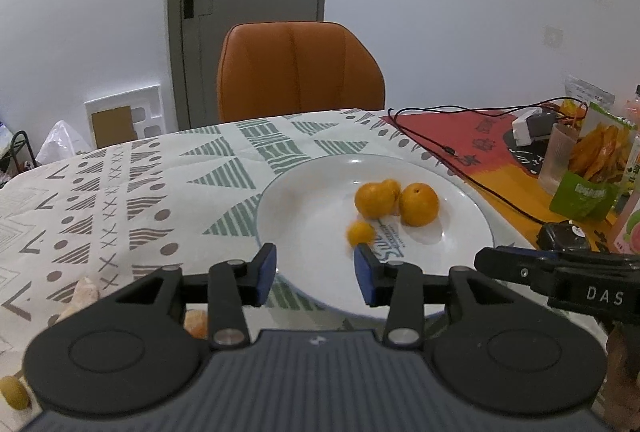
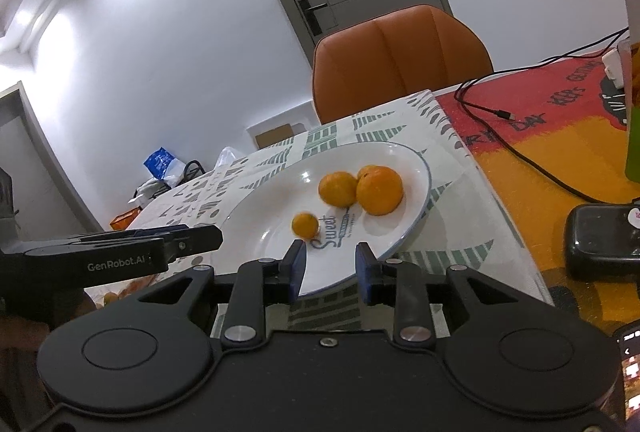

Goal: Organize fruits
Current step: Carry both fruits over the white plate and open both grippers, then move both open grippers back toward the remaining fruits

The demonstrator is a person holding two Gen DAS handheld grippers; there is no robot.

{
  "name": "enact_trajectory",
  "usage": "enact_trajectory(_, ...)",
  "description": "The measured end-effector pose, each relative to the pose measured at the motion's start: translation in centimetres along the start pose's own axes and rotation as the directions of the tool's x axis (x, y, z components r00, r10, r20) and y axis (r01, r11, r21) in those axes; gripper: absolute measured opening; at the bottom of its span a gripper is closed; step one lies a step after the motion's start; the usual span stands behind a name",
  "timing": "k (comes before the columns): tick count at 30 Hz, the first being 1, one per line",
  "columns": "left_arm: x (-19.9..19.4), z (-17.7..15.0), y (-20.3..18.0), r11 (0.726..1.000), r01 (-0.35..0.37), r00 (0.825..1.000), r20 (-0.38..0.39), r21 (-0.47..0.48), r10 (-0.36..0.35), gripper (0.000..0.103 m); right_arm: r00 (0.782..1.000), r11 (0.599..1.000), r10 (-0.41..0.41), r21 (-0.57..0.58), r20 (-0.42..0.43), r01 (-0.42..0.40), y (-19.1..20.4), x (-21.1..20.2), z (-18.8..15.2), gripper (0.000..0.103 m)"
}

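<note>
On the white plate (image 1: 304, 192) sit two big oranges (image 1: 418, 203) touching each other, with a small orange (image 1: 361, 233) near them. Just before the plate's near rim, the left gripper (image 1: 316, 270) and right gripper (image 2: 330, 266) hover, jaws wide and holding nothing.

White plate (image 1: 304, 200), three oranges (image 1: 418, 204) clustered far side — one small kumquat (image 1: 361, 233) nearer, blurred
</note>
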State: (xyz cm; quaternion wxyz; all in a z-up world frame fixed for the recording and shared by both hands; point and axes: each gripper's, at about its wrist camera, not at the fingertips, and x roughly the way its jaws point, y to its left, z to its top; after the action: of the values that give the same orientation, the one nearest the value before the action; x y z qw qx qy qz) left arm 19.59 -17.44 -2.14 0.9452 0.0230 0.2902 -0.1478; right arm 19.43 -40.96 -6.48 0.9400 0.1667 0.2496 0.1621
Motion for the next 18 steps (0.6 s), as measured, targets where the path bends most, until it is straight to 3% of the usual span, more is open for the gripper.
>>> enact_trajectory(11, -2.5, -0.3, 2.4, 0.998, -0.05, 0.998, 0.026, -0.041, 0.051, 0.053, 1.0, 0.999, 0.022, -0.027, -0.007, -0.023, 2.1, 0.1, -0.1, 0.034)
enact_trajectory(13, -3.0, -0.5, 2.9, 0.997, -0.059, 0.998, 0.03, -0.051, 0.06, 0.062, 1.0, 0.999, 0.023, -0.03, -0.007, -0.023, 2.5, 0.0, -0.2, 0.038)
enact_trajectory(18, -4.0, -0.9, 4.2, 0.99, -0.097, 0.994, 0.044, -0.103, 0.102, 0.08, 1.0, 0.999, 0.006, -0.045, 0.002, -0.006, 3.4, -0.3, -0.5, 0.063)
